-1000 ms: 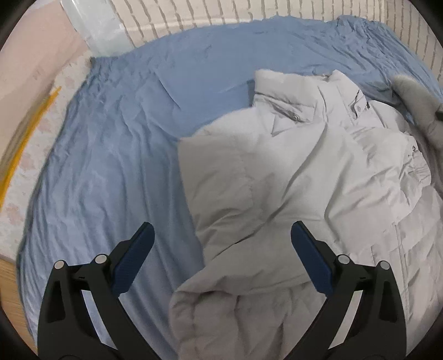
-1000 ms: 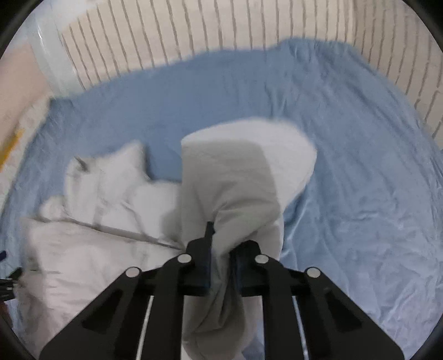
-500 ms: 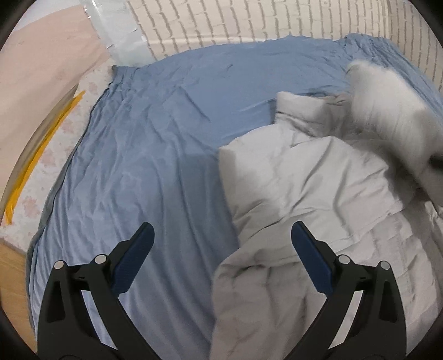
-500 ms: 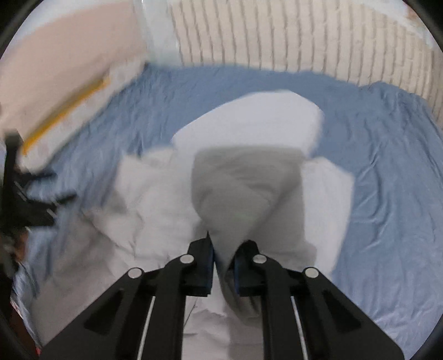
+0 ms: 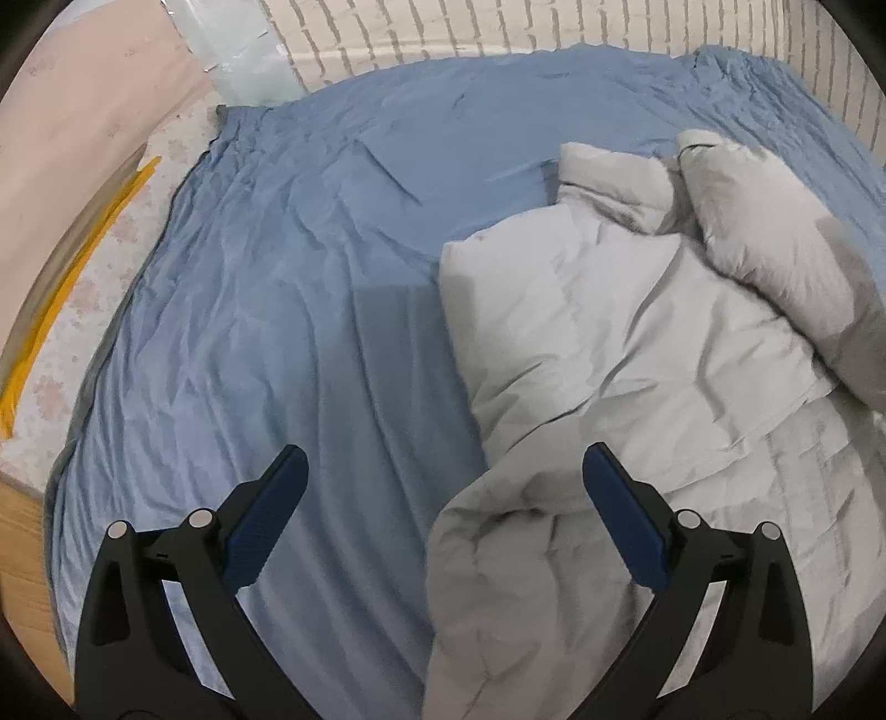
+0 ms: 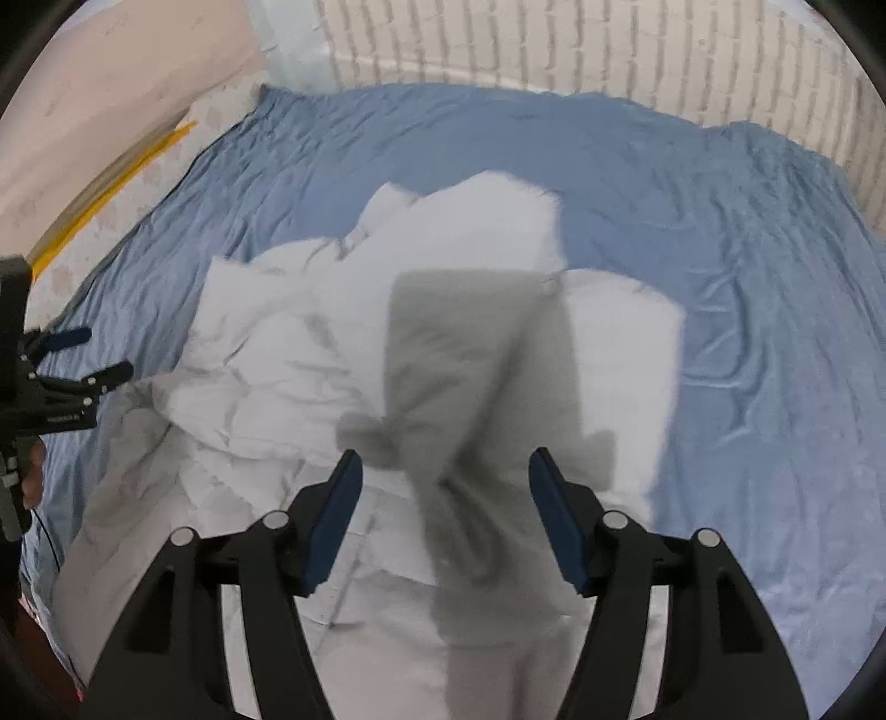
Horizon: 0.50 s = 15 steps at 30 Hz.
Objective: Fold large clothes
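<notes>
A light grey puffy jacket (image 5: pixel 626 354) lies crumpled on the blue bedsheet (image 5: pixel 288 288). One sleeve (image 5: pixel 775 249) is laid across its upper right part. My left gripper (image 5: pixel 440 482) is open and empty, hovering over the jacket's left edge. In the right wrist view the jacket (image 6: pixel 266 354) fills the middle, and the sleeve (image 6: pixel 470 354) drops loose, blurred, just beyond my right gripper (image 6: pixel 446 476), which is open and empty. The left gripper (image 6: pixel 83 360) shows at the left edge of that view.
The bed meets a white brick-patterned wall (image 6: pixel 554 50) at the back. A floral mattress edge with a yellow strip (image 5: pixel 72 266) and a pink wall (image 5: pixel 72 105) lie to the left. Wooden flooring (image 5: pixel 22 548) shows at lower left. Bare sheet (image 6: pixel 775 354) lies right of the jacket.
My right gripper carried the sleeve over the jacket body, then opened and let it go. The left gripper stayed open and shifted a little left of the jacket.
</notes>
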Each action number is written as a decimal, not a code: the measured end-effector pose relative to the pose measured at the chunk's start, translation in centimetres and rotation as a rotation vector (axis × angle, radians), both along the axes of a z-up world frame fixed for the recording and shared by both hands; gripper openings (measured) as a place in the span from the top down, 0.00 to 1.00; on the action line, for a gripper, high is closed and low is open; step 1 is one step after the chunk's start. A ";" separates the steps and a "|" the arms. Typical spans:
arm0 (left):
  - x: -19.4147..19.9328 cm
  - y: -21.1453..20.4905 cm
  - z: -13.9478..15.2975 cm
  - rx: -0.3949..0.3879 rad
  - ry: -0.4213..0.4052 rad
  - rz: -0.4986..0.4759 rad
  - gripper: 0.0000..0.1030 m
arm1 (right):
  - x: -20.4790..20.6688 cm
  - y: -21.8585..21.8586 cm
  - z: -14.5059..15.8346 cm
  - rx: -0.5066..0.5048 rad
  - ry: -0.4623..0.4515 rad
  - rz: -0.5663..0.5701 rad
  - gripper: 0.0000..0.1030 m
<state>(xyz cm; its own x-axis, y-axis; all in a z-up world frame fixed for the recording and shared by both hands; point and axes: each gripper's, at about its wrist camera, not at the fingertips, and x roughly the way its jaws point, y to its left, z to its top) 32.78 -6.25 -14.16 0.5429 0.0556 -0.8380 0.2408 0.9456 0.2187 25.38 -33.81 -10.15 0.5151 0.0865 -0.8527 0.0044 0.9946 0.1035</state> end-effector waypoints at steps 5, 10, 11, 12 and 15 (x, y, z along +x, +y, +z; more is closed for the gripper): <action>1.4 -0.9 -0.3 -0.013 0.005 -0.013 0.04 | 1.6 -3.8 1.2 0.068 -0.031 -0.083 0.39; 3.8 -0.1 -1.1 -0.039 0.022 -0.002 0.04 | 7.0 -4.5 -0.3 0.158 0.000 -0.110 0.40; 4.3 0.2 -1.1 -0.044 0.027 0.003 0.05 | 7.7 -4.3 -0.8 0.161 0.004 -0.110 0.43; 4.6 0.6 -1.2 -0.046 0.024 0.006 0.05 | 8.5 -4.0 -1.3 0.161 0.007 -0.107 0.48; 5.2 1.7 -1.2 -0.042 0.015 0.019 0.05 | 10.2 -2.6 -2.9 0.171 0.028 -0.062 0.82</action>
